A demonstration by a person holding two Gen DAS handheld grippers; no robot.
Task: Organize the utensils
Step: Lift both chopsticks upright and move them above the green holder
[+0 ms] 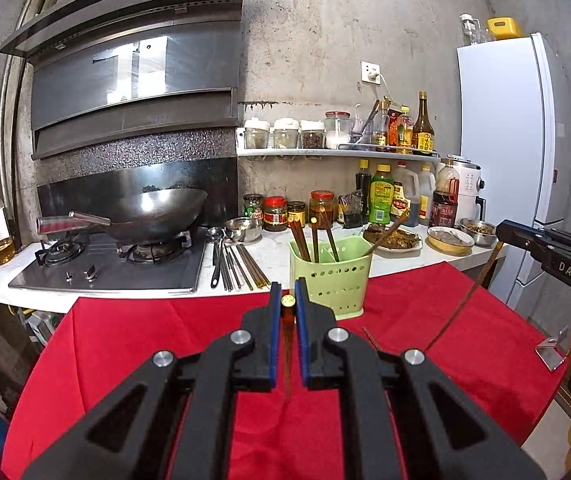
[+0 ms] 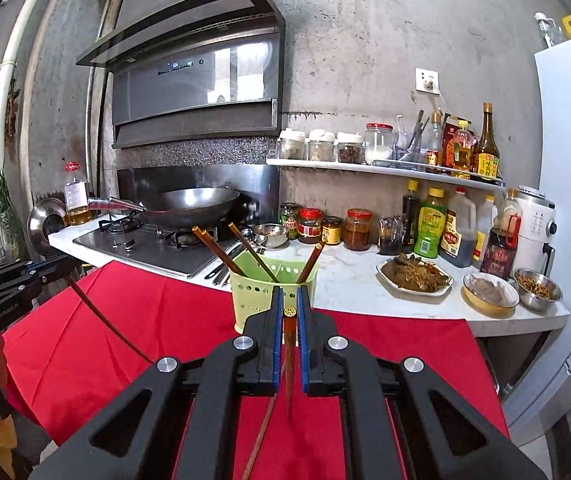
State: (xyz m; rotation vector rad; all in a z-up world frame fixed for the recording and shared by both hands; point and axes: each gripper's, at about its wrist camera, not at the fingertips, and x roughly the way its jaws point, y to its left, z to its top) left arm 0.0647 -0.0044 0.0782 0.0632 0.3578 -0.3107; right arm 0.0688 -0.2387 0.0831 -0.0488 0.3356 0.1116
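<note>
A green perforated utensil holder [image 1: 331, 276] stands at the far edge of the red cloth [image 1: 145, 344] and holds several brown chopsticks [image 1: 299, 240]. My left gripper [image 1: 287, 300] is shut on a brown chopstick [image 1: 287, 356] with a gold cap, just short of the holder. My right gripper [image 2: 289, 308] is shut on another brown chopstick [image 2: 288, 360], close in front of the holder [image 2: 261, 292]. A loose chopstick [image 2: 259, 436] lies on the cloth under it. Each gripper shows in the other's view, right gripper [image 1: 503, 230], left gripper [image 2: 59, 270], each with a chopstick hanging down.
Metal spoons and chopsticks [image 1: 231, 260] lie on the white counter beside the gas stove [image 1: 113, 268] with a wok [image 1: 157, 212]. Jars, sauce bottles and food dishes [image 2: 415, 272] crowd the counter behind. A white fridge [image 1: 505, 140] stands at right.
</note>
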